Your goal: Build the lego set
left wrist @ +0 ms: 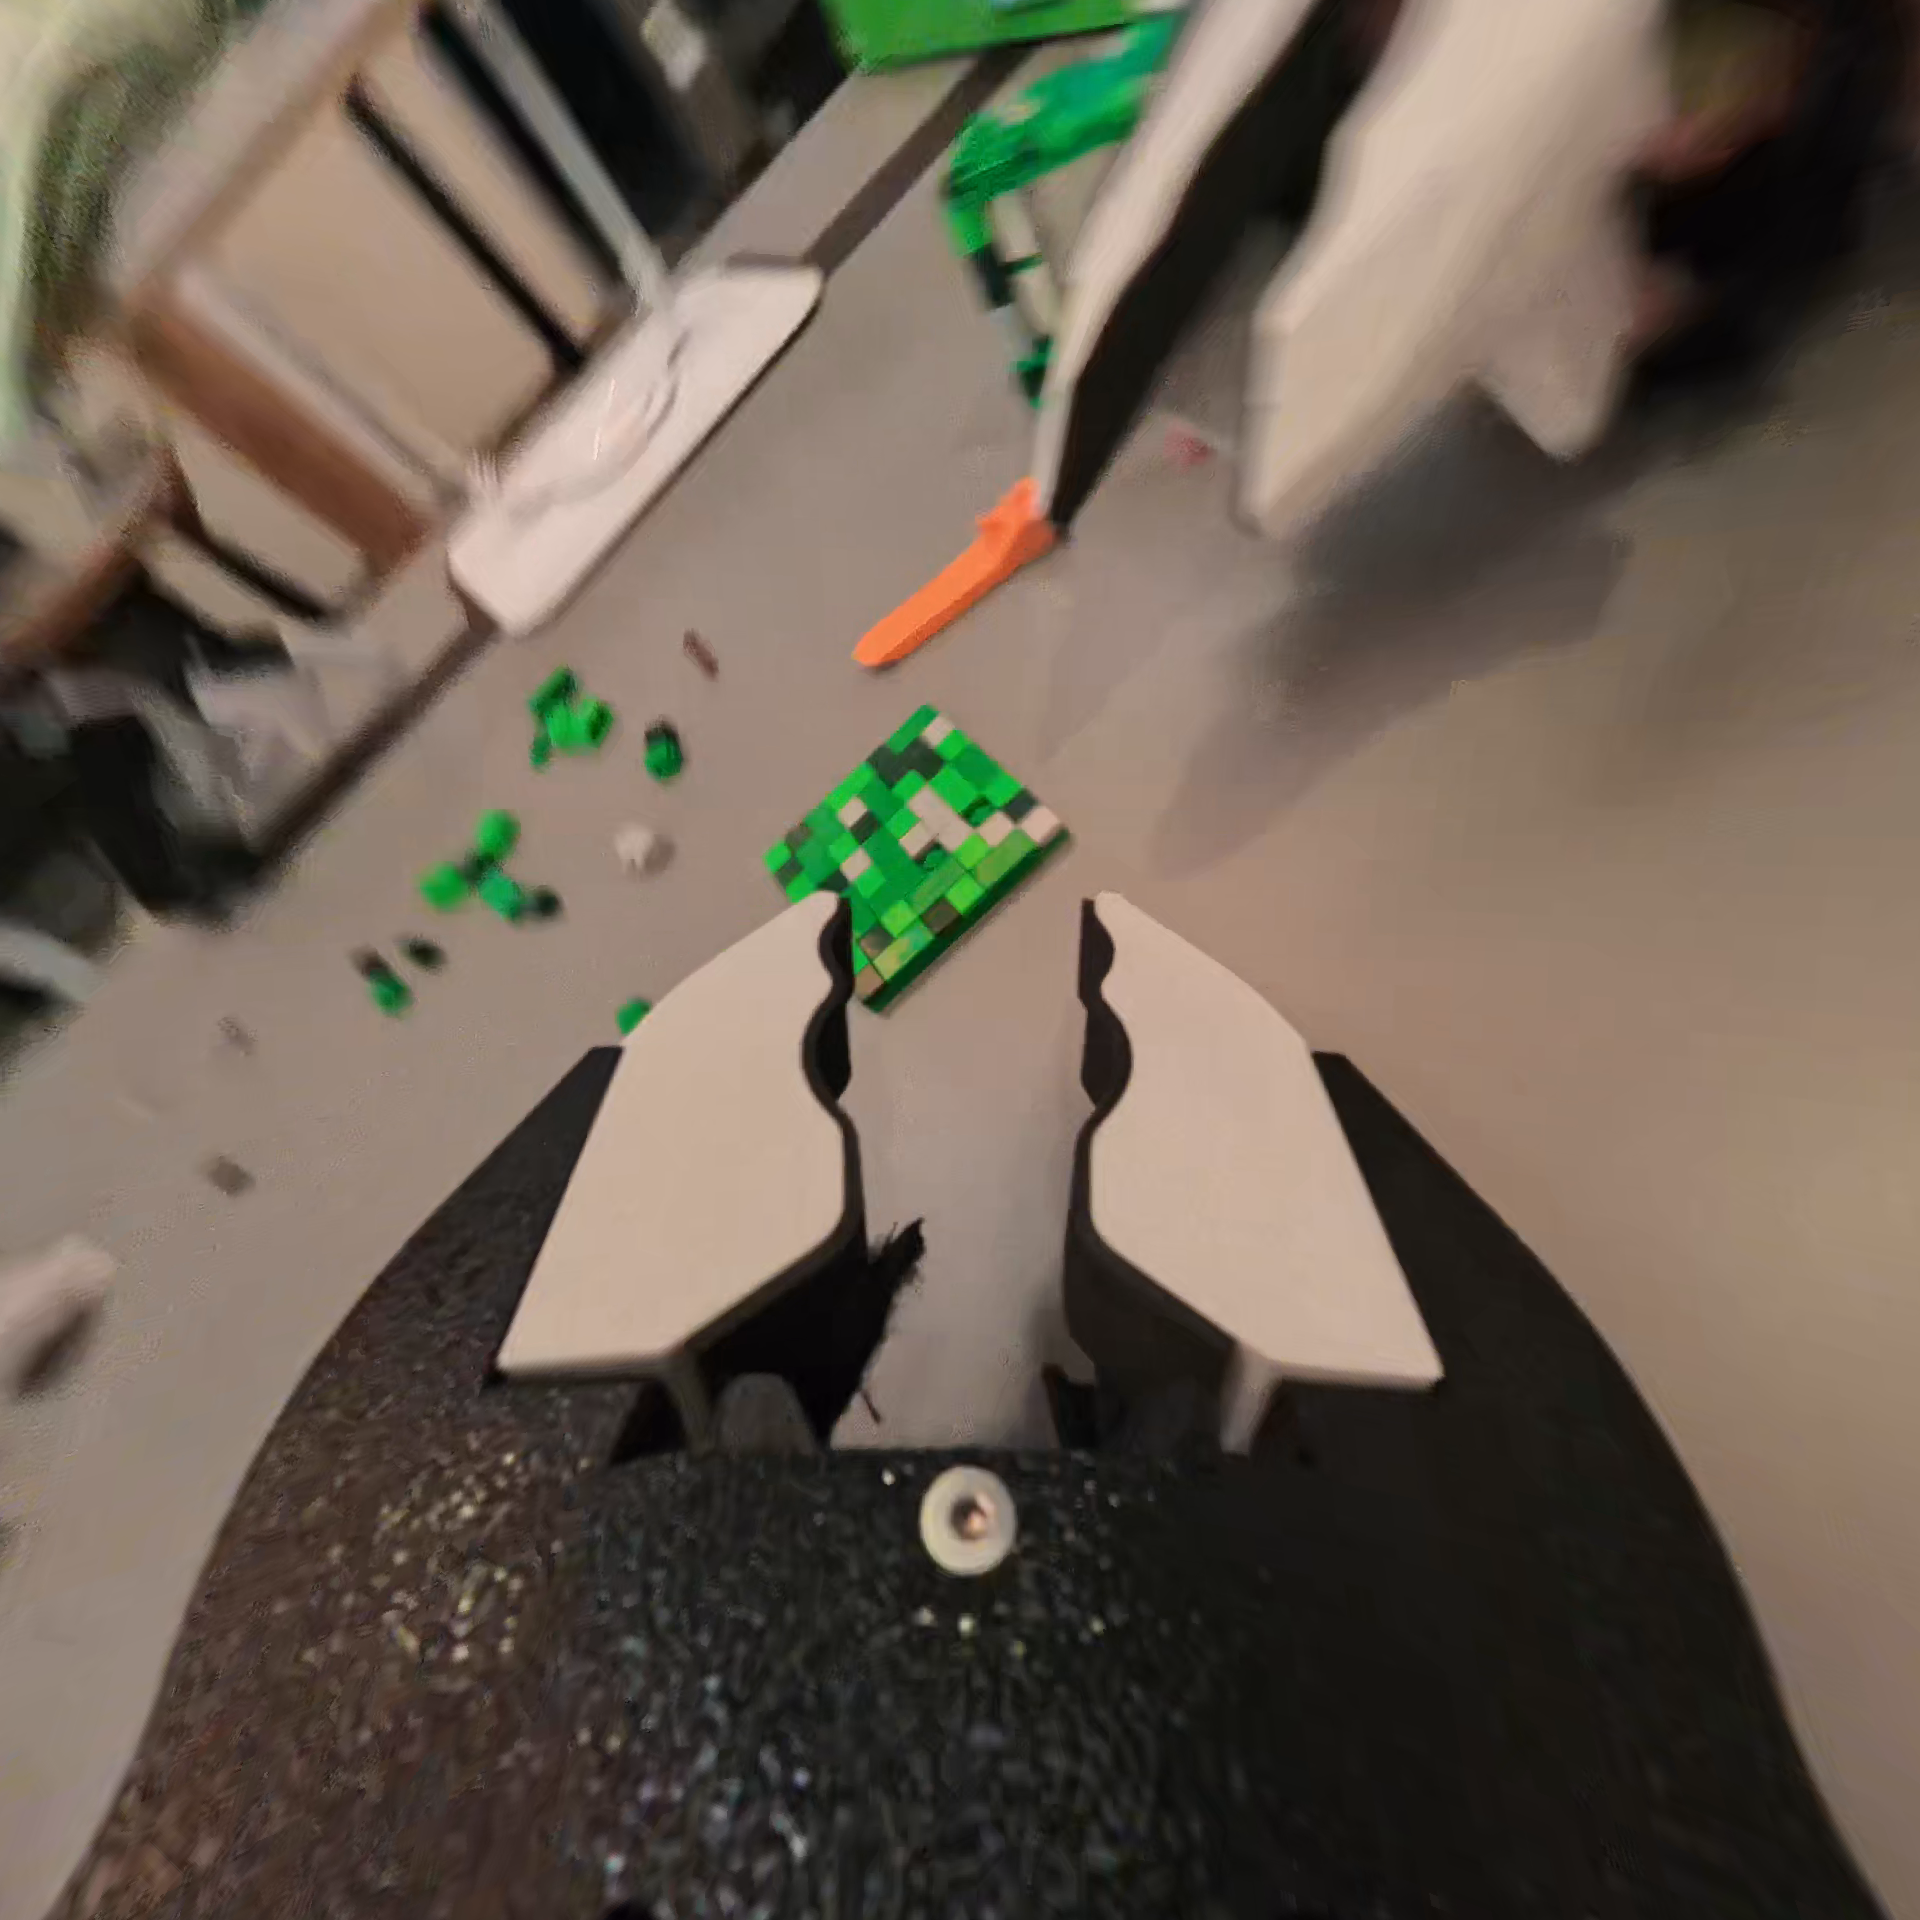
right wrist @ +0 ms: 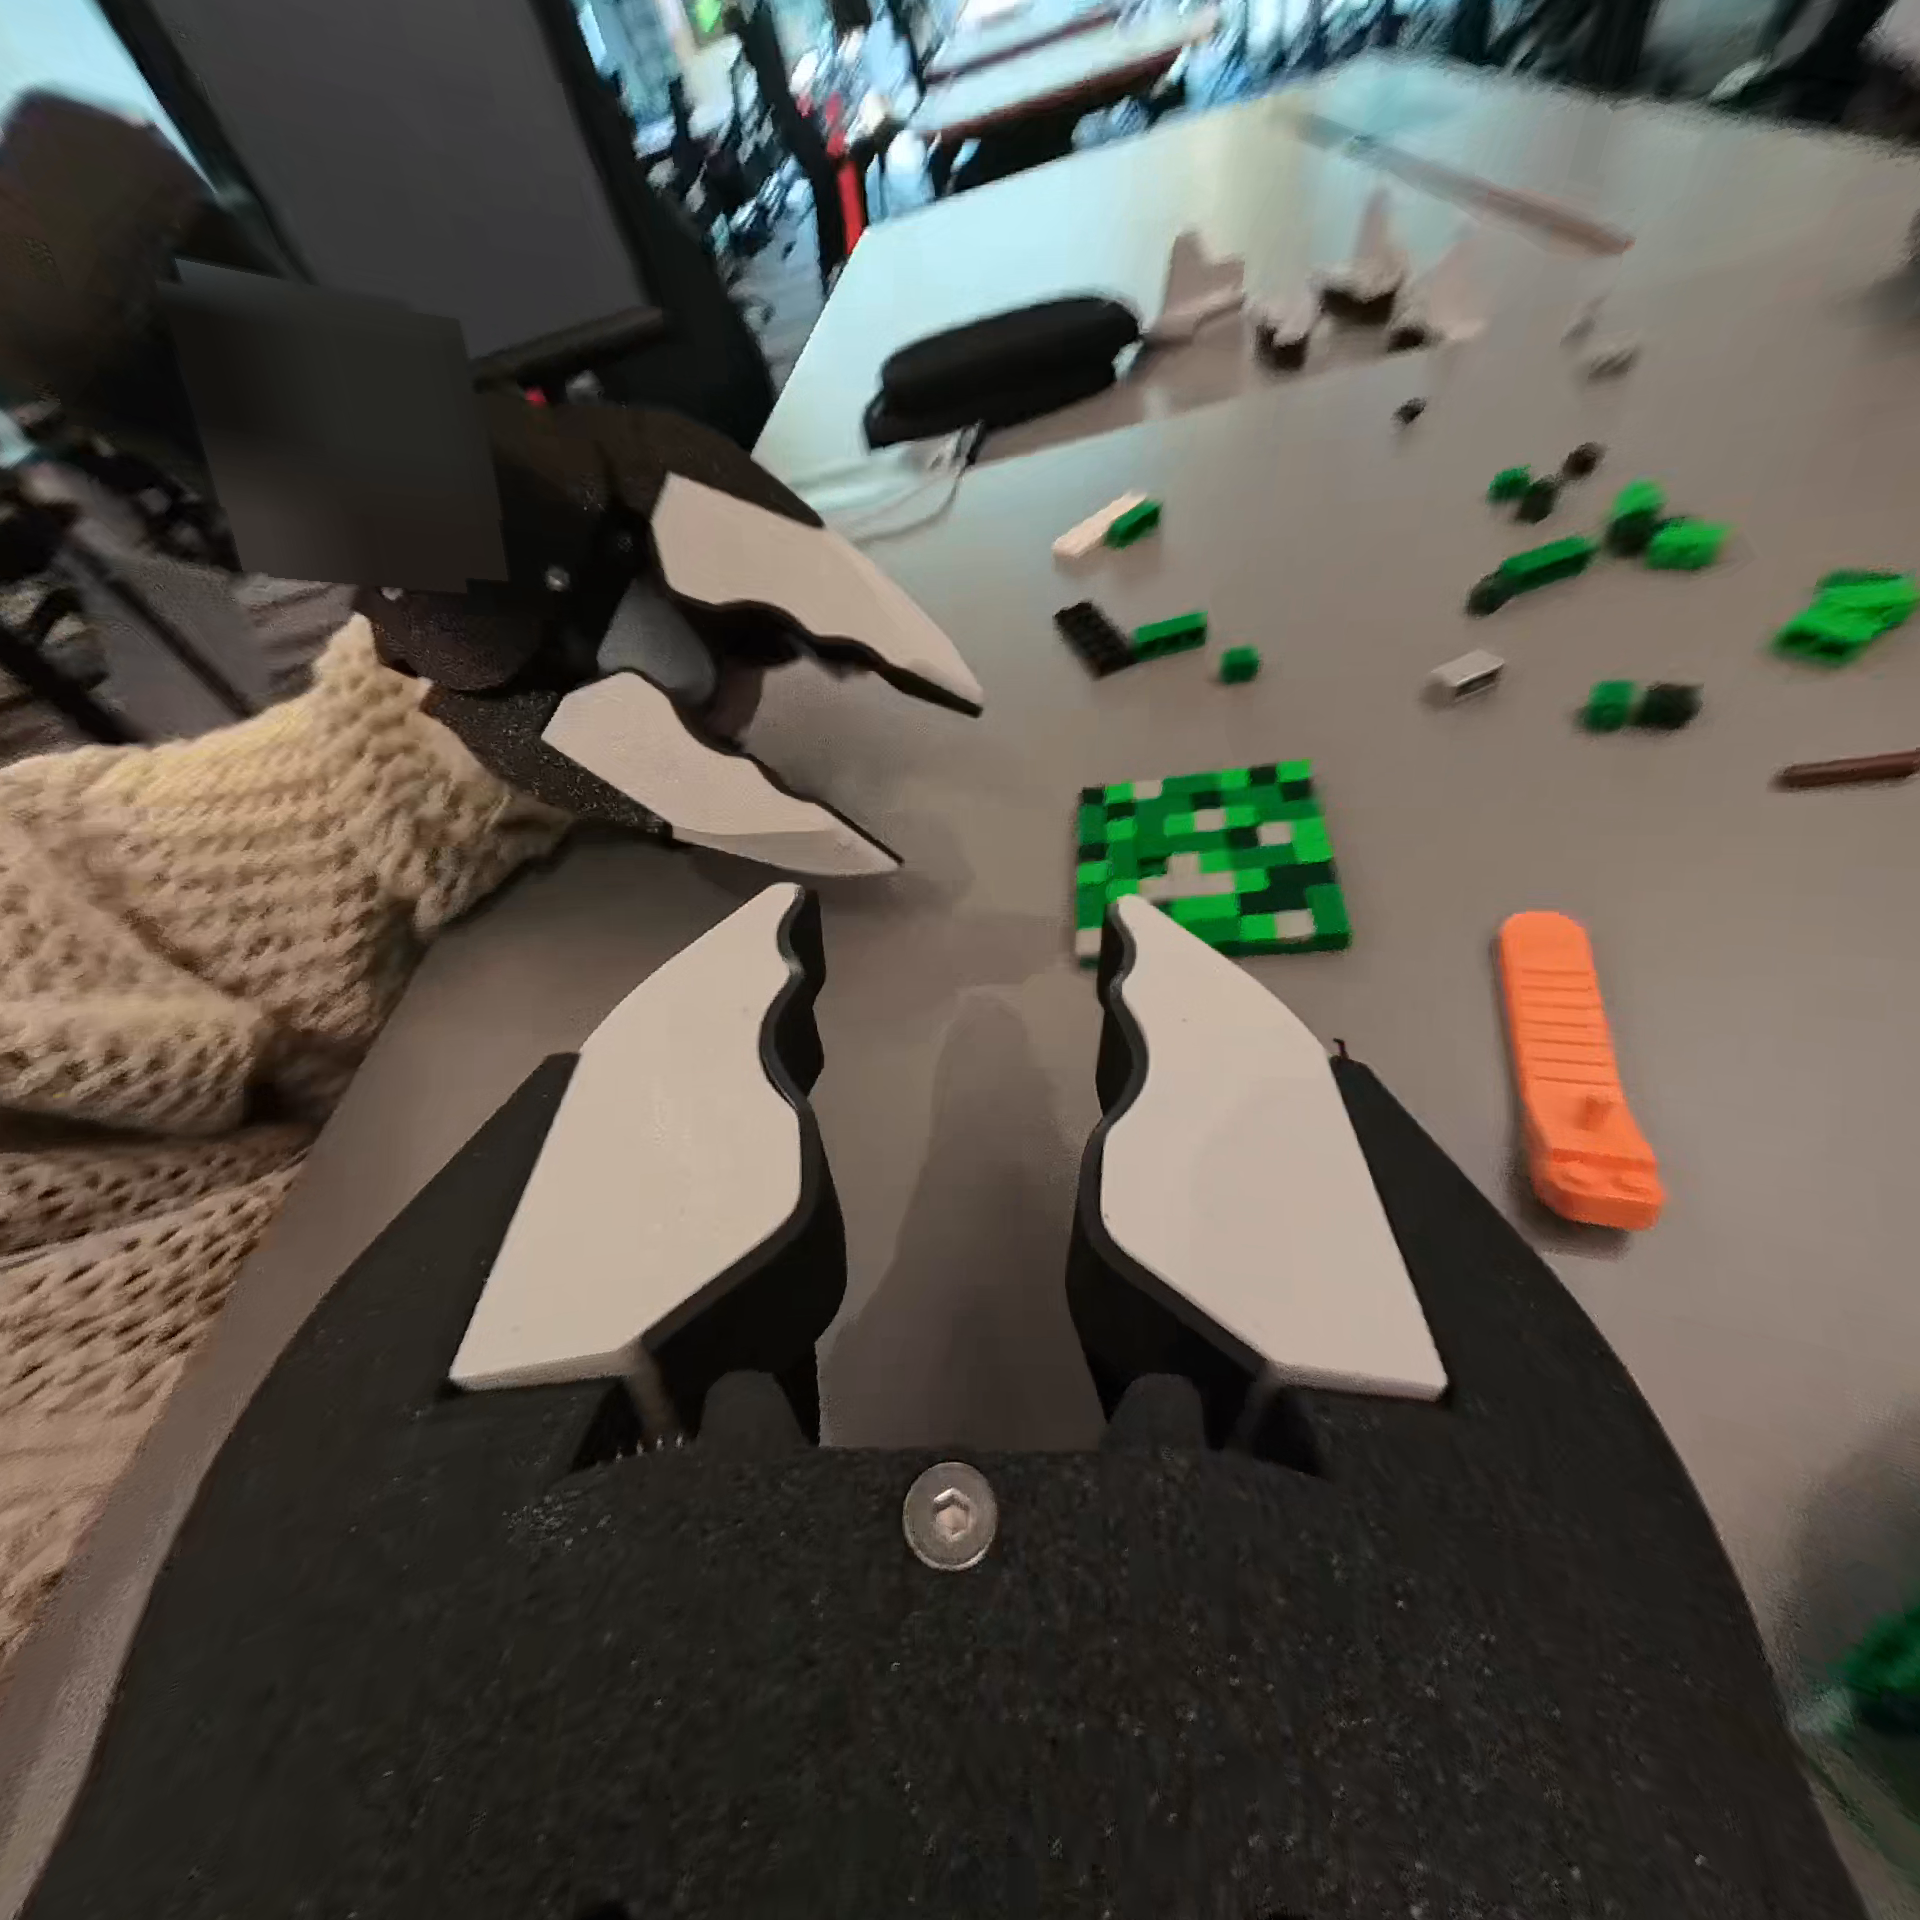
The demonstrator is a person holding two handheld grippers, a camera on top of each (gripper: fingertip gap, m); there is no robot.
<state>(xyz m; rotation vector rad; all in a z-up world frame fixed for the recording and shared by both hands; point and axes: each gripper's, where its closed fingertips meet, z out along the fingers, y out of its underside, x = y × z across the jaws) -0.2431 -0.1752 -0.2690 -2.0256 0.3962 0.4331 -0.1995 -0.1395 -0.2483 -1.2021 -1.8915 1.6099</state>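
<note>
Grey table held everything. From the left in the right wrist view: the left gripper, fingers apart and empty; the right gripper, likewise spread; the green mosaic plate lying flat just beyond; the orange brick separator beside it.
</note>
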